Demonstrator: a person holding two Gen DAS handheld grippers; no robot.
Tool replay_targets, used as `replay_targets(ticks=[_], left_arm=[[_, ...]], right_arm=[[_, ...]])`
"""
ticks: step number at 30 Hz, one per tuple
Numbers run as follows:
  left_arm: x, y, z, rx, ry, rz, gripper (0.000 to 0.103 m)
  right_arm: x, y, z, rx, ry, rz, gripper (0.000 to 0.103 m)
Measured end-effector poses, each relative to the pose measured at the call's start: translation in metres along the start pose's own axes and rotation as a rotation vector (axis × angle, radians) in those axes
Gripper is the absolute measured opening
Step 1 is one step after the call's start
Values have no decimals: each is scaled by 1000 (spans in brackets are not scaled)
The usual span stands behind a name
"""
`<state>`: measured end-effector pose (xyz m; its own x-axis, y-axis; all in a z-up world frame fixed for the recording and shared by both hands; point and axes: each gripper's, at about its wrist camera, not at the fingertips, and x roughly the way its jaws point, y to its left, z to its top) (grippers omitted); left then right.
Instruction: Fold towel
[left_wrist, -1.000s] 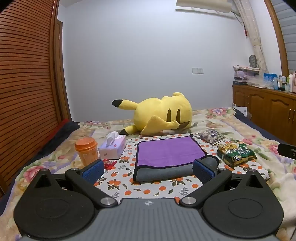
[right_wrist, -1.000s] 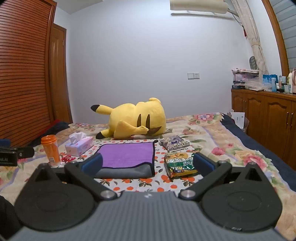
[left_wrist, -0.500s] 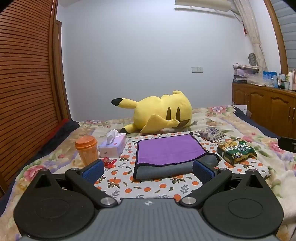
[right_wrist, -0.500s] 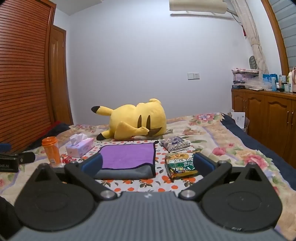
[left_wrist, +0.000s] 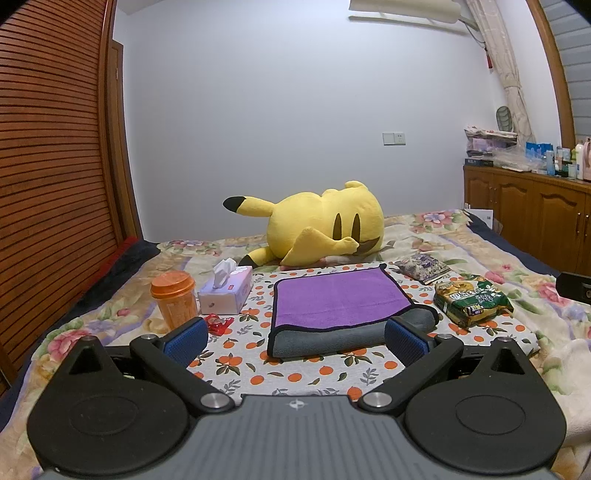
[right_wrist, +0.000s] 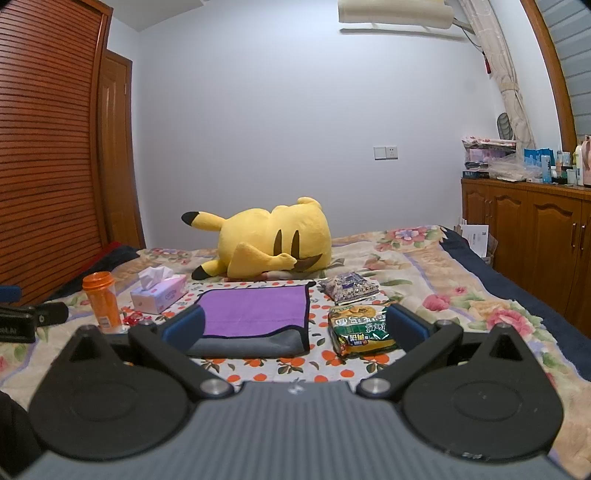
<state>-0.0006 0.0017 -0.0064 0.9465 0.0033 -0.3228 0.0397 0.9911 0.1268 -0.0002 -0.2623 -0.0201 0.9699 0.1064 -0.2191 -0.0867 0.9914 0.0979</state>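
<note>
A purple towel with a grey underside lies folded on the orange-print cloth on the bed; its grey fold faces me. It also shows in the right wrist view. My left gripper is open and empty, held back from the towel's near edge. My right gripper is open and empty, also short of the towel, with its left pad in front of the towel's near left corner.
A yellow plush toy lies behind the towel. An orange cup, a tissue box and a red wrapper sit to the left. A green snack bag and a dark packet sit to the right. Wooden cabinets stand far right.
Both grippers have tilted up and drawn back slightly, so the towel sits lower in view. The towel has not moved. Both grippers stay open.
</note>
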Motion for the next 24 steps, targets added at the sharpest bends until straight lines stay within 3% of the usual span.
replay_targets(ticks=[24], left_arm=[[-1, 0, 6, 2, 2, -1, 103]], right_arm=[[-1, -2, 2, 2, -5, -2, 103]])
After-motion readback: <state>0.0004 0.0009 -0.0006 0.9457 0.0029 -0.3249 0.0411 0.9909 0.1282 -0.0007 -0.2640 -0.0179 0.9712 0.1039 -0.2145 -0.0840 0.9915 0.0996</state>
